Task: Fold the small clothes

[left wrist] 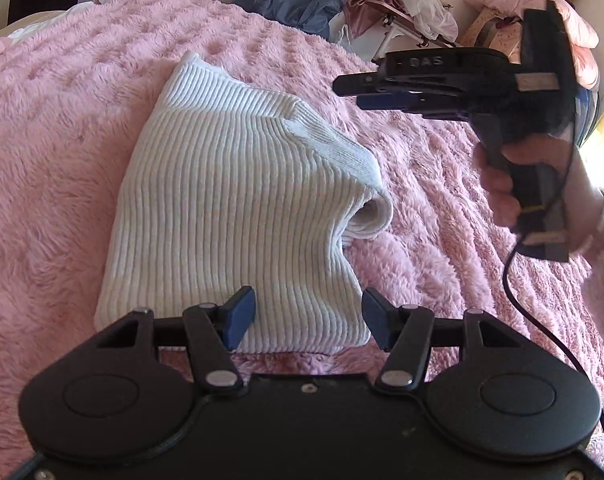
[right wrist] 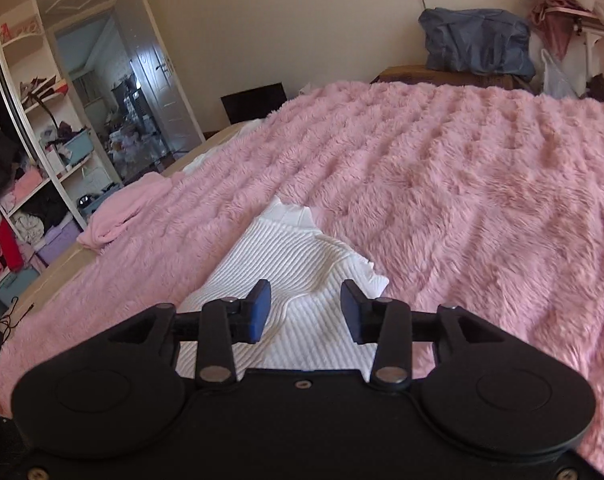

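A white ribbed knit garment (left wrist: pixel 230 208) lies folded on a fluffy pink blanket (left wrist: pixel 54 152), with one sleeve cuff (left wrist: pixel 372 216) curled at its right side. My left gripper (left wrist: pixel 308 318) hovers over its near edge, open, nothing between the blue pads. My right gripper (left wrist: pixel 352 92) appears in the left wrist view, held by a hand (left wrist: pixel 514 184) above the blanket to the right of the garment. In the right wrist view my right gripper (right wrist: pixel 306 308) stands open above the white garment (right wrist: pixel 286 280), its pads clear of the cloth.
A pink cloth (right wrist: pixel 118 212) lies at the bed's left edge. A blue bag (right wrist: pixel 476 46) and piled clothes (left wrist: pixel 398 4) sit beyond the far side. Open shelves (right wrist: pixel 34 152) with clutter stand at the left. A black cable (left wrist: pixel 542 332) hangs from the right gripper.
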Demonstrator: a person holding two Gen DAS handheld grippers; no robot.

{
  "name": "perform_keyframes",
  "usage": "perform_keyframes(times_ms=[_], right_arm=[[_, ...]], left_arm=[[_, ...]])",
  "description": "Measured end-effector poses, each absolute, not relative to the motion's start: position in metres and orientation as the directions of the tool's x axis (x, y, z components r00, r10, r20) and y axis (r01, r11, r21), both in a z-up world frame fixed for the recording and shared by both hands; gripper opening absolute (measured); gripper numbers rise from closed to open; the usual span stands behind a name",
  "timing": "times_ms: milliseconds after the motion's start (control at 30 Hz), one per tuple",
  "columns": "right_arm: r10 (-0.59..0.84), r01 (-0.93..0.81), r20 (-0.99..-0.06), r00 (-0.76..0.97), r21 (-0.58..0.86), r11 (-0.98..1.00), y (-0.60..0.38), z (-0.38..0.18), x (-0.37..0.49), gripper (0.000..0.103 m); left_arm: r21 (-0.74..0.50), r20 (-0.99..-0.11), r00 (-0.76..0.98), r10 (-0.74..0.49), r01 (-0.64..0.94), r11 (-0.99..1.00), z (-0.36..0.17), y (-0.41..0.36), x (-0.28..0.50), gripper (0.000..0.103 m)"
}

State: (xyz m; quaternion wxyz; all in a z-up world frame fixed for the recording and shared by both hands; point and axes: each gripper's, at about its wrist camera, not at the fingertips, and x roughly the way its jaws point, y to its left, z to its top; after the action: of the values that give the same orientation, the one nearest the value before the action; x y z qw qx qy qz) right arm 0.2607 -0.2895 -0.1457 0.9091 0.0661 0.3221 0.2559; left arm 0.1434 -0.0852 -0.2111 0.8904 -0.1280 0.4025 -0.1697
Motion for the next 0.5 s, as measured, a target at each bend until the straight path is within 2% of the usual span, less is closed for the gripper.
perform_keyframes(times_ms=[300, 367, 500], right_arm=[[0.492, -0.437, -0.642, 0.588, 0.260, 0.861, -0.262, -0.185, 0.319, 0.039], [0.477, -0.442, -0.644, 0.598, 0.233, 0.867, -0.259, -0.187, 0.319, 0.013], [0.411, -0.425, -0.636, 0.653, 0.142, 0.894, -0.255, -0.180, 0.324, 0.008]], left_arm=[[-0.373, -0.683, 0.603, -0.412, 0.197, 0.907, -0.219, -0.088, 0.150, 0.062], [-0.384, -0.681, 0.601, -0.418, 0.194, 0.903, -0.219, -0.086, 0.152, 0.062], [-0.404, -0.671, 0.604, -0.430, 0.189, 0.895, -0.215, -0.087, 0.158, 0.062]])
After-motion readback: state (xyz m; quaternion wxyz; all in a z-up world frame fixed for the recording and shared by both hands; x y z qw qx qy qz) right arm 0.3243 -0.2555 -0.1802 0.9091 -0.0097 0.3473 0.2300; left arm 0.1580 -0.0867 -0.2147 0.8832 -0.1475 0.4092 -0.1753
